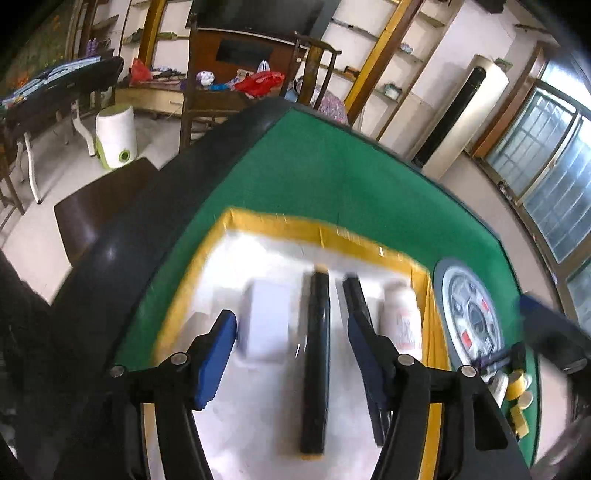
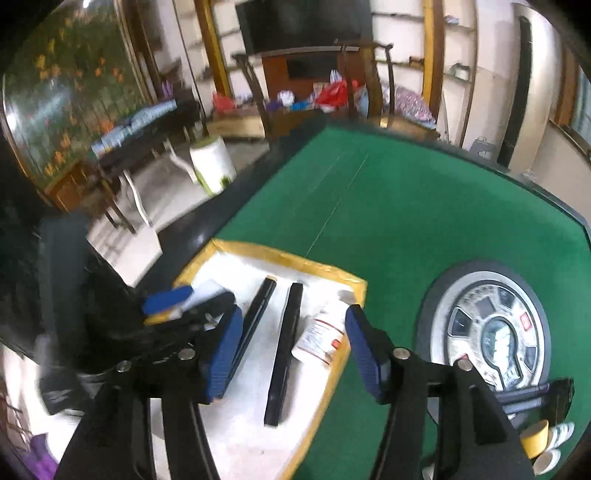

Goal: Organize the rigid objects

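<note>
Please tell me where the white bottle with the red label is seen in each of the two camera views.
Left wrist view: the white bottle lies right of centre on the white mat, past the right finger, by the yellow border.
Right wrist view: the white bottle lies at centre, near the mat's right edge.
Shared landmark: the round dial panel in the green table.

A lived-in home, probably a sitting room: a green felt mahjong counter with a dice panel at its centre, carved wooden chairs at its far edge, a dark television, a floral wall painting, wall shelves, a barred window and a tall standing air conditioner.
</note>
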Demonstrator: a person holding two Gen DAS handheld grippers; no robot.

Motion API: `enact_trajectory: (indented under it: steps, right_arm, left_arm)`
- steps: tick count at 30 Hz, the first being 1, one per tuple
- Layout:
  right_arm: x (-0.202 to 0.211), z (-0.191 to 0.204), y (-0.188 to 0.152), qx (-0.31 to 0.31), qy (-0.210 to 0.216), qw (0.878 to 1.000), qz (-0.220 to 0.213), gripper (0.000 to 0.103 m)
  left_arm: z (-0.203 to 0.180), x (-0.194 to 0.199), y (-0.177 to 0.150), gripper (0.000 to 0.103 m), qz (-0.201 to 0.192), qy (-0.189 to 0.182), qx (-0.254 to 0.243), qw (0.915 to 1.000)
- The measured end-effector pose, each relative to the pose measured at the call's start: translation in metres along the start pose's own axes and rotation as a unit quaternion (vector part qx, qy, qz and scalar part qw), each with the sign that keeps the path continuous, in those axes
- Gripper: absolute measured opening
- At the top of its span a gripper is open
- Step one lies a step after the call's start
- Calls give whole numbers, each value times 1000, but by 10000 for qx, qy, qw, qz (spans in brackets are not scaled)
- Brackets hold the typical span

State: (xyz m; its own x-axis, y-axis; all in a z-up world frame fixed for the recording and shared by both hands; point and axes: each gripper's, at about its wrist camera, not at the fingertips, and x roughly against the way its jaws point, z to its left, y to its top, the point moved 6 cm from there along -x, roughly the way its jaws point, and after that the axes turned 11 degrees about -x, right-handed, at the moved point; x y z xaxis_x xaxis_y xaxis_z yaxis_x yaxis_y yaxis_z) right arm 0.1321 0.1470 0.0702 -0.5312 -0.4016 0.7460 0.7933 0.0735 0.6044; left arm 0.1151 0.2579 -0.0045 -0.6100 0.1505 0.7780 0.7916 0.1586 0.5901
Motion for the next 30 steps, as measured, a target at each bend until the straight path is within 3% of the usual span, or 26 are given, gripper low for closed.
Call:
enact_trajectory:
  steps: [2, 8, 12, 15, 17, 19, 21, 23, 24, 25, 26, 28, 30]
  right_arm:
    - [22, -13, -5, -136, 113, 9996, -236, 66]
    - [62, -40, -26, -432, 239, 9981, -381, 66]
    - [106, -62, -41, -488, 223, 9963, -668, 66]
    - [130, -84, -49, -656, 233, 9938, -872, 66]
    - [140, -98, -54, -738, 173, 9922, -994, 66]
    - [152, -113, -62, -782, 36, 9900, -1174, 66]
    - [167, -129, -69, -796, -168, 9867, -1406, 66]
    - [182, -143, -77, -841, -335, 9821, -1654, 70]
    - [191, -151, -82, -860, -485, 9781, -1834, 72]
    - [199, -157, -86, -869, -670, 9736, -2003, 78]
    - [211, -166, -92, -840, -935, 9657, -2274, 86]
    - [225, -178, -98, -821, -1311, 9533, -2595, 97]
    - [237, -199, -105, -938, -1594, 9421, -2798, 98]
  left_arm:
    - [-12, -1, -6, 67, 77, 269, -304, 9991]
    - [-29, 0, -30, 66, 317, -219, -123, 9992]
    - [-35, 18, -32, 66, -45, -369, -39, 9993]
    - [-41, 49, -20, 66, -634, 19, -194, 9978]
    - [-59, 82, -11, 67, -1088, 337, -496, 9923]
    - [-82, 114, -6, 67, -1462, 712, -847, 9830]
    - [-108, 146, -6, 75, -1929, 1074, -1179, 9682]
    - [-138, 191, -14, 103, -2680, 1482, -1396, 9417]
    - [-147, 206, -18, 103, -2959, 1588, -1379, 9318]
    - [-161, 229, -28, 103, -3409, 1647, -1342, 9158]
    - [-169, 240, -36, 103, -3617, 1613, -1334, 9085]
    - [-190, 256, -50, 103, -3884, 1451, -1315, 9005]
    - [-207, 254, -59, 103, -3782, 1252, -1354, 9072]
